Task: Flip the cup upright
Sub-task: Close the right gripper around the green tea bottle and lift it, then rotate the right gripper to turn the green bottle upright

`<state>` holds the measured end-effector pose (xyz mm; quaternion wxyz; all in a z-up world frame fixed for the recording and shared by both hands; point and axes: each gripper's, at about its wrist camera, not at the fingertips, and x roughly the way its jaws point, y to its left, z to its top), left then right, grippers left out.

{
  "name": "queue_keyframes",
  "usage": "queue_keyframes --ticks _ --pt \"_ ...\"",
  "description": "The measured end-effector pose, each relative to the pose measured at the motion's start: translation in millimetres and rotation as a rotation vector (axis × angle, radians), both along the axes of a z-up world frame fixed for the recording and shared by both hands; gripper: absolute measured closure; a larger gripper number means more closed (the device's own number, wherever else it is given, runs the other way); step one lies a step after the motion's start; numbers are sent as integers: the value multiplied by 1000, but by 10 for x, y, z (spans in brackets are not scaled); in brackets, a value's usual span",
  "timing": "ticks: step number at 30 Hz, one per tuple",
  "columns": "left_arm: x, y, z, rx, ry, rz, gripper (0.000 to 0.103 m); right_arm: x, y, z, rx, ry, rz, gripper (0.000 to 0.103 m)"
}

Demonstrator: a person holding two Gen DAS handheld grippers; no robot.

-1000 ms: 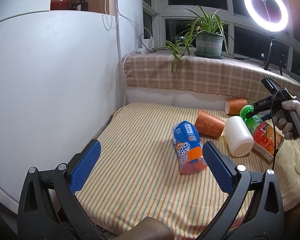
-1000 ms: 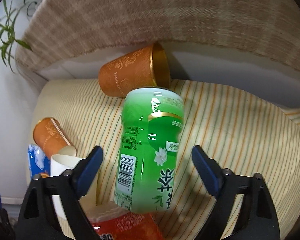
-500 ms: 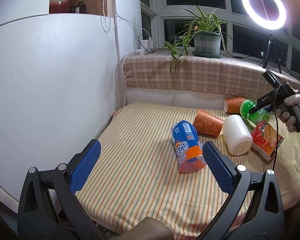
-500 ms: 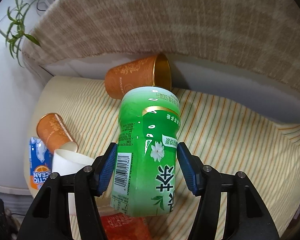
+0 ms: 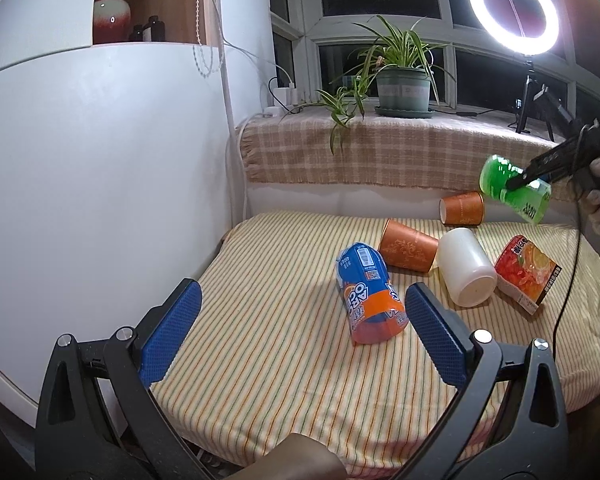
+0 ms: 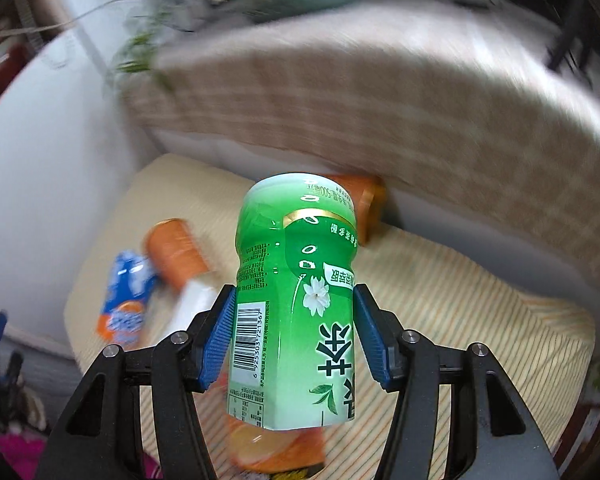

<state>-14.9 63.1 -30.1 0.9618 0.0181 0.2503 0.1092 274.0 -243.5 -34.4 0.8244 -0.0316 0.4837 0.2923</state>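
Observation:
My right gripper (image 6: pixel 294 344) is shut on a green cup (image 6: pixel 296 300) made from a tea bottle and holds it in the air above the striped cushion (image 5: pixel 280 360). In the left wrist view the green cup (image 5: pixel 514 194) hangs at the far right in the right gripper (image 5: pixel 518 184). Two orange cups (image 5: pixel 408 250) (image 5: pixel 462 209) and a white cup (image 5: pixel 466 266) lie on their sides on the cushion. My left gripper (image 5: pixel 298 332) is open and empty, low at the cushion's near edge.
A blue and orange Oreo cup (image 5: pixel 366 296) lies just beyond my left gripper. A red snack box (image 5: pixel 526 274) lies at the right. A white wall (image 5: pixel 100 180) is on the left. A checked cloth ledge (image 5: pixel 380 152) with a potted plant (image 5: pixel 404 84) runs behind.
My right gripper closed on the green cup and lifted it off the cushion, up and to the right. My left gripper has barely moved.

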Motion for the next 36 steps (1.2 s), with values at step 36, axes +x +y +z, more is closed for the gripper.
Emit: queue_keyframes --ticks 36 --pt "394 -711 -217 162 270 -654 0 -1492 936 -698 -169 -48 587 26"
